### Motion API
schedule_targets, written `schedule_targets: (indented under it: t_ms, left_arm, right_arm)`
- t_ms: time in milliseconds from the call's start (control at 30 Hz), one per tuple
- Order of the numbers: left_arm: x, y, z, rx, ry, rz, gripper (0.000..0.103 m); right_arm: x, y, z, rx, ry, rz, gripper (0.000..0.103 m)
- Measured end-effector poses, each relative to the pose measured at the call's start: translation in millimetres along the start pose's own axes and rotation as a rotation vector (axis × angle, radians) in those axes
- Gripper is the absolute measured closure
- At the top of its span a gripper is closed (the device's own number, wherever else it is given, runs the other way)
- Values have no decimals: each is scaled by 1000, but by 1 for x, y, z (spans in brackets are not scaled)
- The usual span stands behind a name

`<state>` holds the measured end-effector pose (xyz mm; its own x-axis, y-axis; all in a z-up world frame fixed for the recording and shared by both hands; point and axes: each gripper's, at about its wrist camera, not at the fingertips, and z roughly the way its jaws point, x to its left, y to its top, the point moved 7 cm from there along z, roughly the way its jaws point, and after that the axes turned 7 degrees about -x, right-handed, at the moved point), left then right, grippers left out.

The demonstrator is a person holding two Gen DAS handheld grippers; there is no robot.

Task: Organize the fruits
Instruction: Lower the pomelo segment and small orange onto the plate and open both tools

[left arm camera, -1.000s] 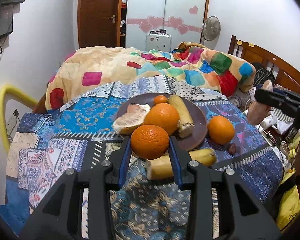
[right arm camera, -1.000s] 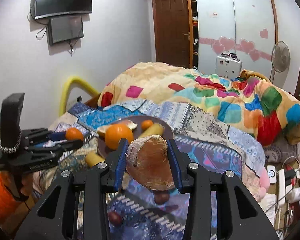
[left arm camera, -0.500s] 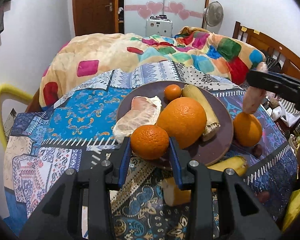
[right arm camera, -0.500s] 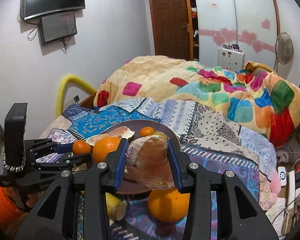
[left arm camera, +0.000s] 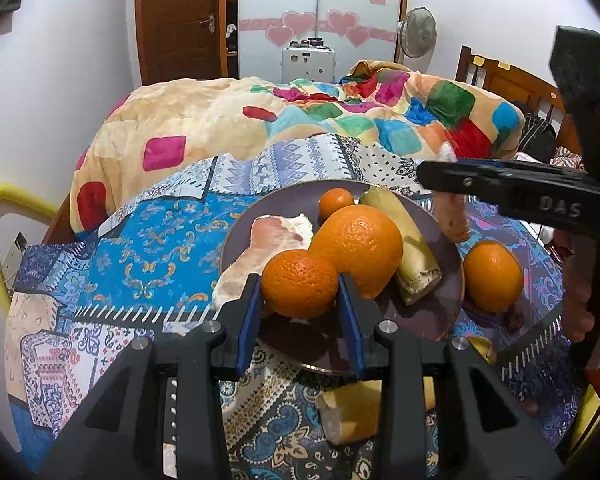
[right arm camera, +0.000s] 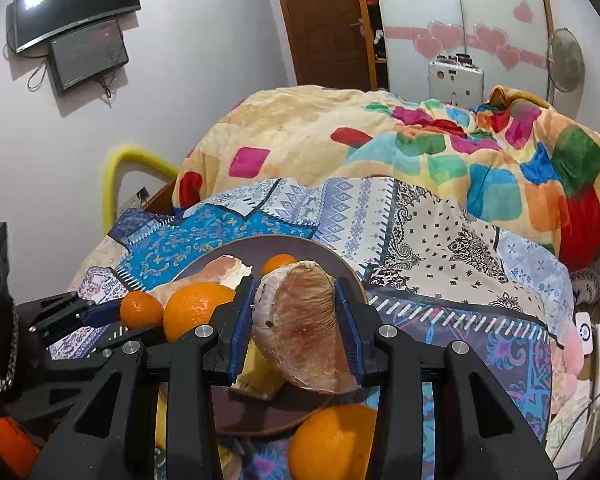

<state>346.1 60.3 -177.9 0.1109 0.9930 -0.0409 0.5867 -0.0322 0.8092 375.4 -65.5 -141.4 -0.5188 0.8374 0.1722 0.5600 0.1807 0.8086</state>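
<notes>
While the left gripper [left arm camera: 299,312] pinches a small orange [left arm camera: 299,282] between its blue fingers [left arm camera: 249,316], it has come in over the near edge of the plate [left arm camera: 436,312]. The right gripper [right arm camera: 295,330] squeezes a peeled pomelo piece [right arm camera: 304,328] and has come closer, now over the plate's right side, beside the big orange [left arm camera: 356,246].

I see a small mandarin [left arm camera: 299,282] clamped in my left tool [left arm camera: 299,312] over the near rim of the brown plate [left arm camera: 440,320]. On the plate lie a big orange [left arm camera: 358,246], a peeled pomelo segment [left arm camera: 268,248], a tiny mandarin [left arm camera: 336,203] and a banana piece [left arm camera: 408,256]. My right tool [right arm camera: 296,336] grips another pomelo wedge [right arm camera: 300,328] (membrane brownish). A second orange [left arm camera: 493,276] sits on the bedspread beside the plate, a cut banana chunk [left arm camera: 350,410] nearer.
</notes>
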Motion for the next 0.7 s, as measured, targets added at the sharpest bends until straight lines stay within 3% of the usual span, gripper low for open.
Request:
schedule_targets:
  t_ms: [167,333,600,700]
  left_arm:
    - [-5,-3,-1,-1,5,31,66]
    - [-7,-17,7,56,-13,47,66]
    - [-9,-19,15,87,-33,37,61]
    - [-9,-20,13,84,-37,30,59]
  right_arm:
    - [0,1,15,42,5,15,66]
    - [6,-8,29,107,20,15,65]
    - [4,-11,19,100,29,24,62]
    - [4,-11,7,71,3,-12,55]
